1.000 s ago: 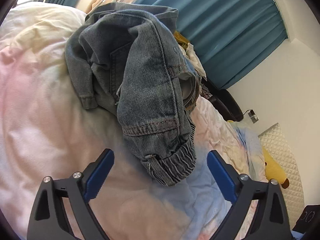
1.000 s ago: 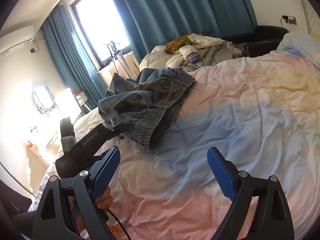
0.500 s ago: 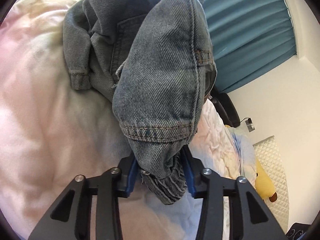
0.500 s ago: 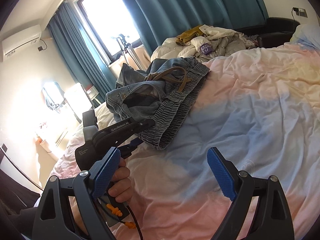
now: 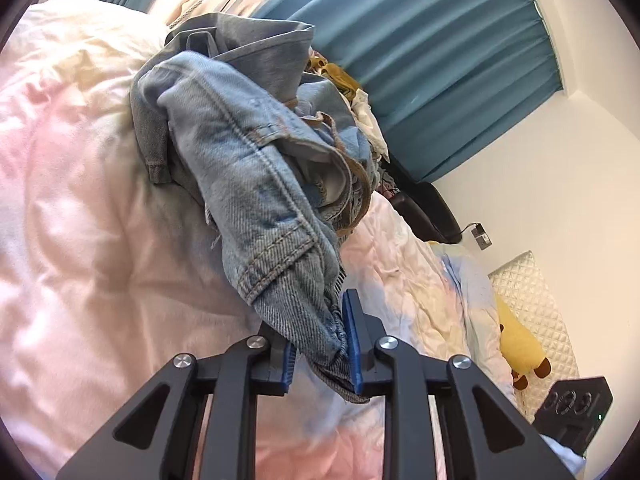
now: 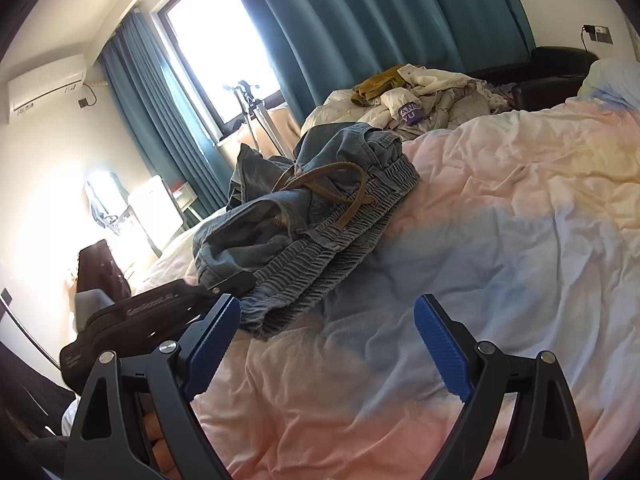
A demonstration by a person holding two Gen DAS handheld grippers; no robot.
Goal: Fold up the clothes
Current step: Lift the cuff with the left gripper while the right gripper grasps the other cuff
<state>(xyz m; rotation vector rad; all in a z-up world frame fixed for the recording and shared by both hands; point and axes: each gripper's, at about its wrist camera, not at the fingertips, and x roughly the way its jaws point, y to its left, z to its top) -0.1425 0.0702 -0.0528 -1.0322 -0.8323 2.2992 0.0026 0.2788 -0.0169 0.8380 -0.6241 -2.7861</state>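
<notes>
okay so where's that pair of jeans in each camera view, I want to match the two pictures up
Left wrist view: the jeans fill the centre, their lower end pinched in the left tongs.
Right wrist view: the jeans lie left of centre on the bed, beyond the open right tongs.
Shared landmark: the teal curtain behind the bed.

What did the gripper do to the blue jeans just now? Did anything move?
The left gripper moved in and shut on the elastic waistband edge of the crumpled blue denim jeans; a second ago its blue fingers were wide open in front of them. The denim now looks pulled up toward the gripper. The right gripper stayed open and empty over the pastel pink and blue bedsheet, and the clothes pile behind stayed put.
</notes>
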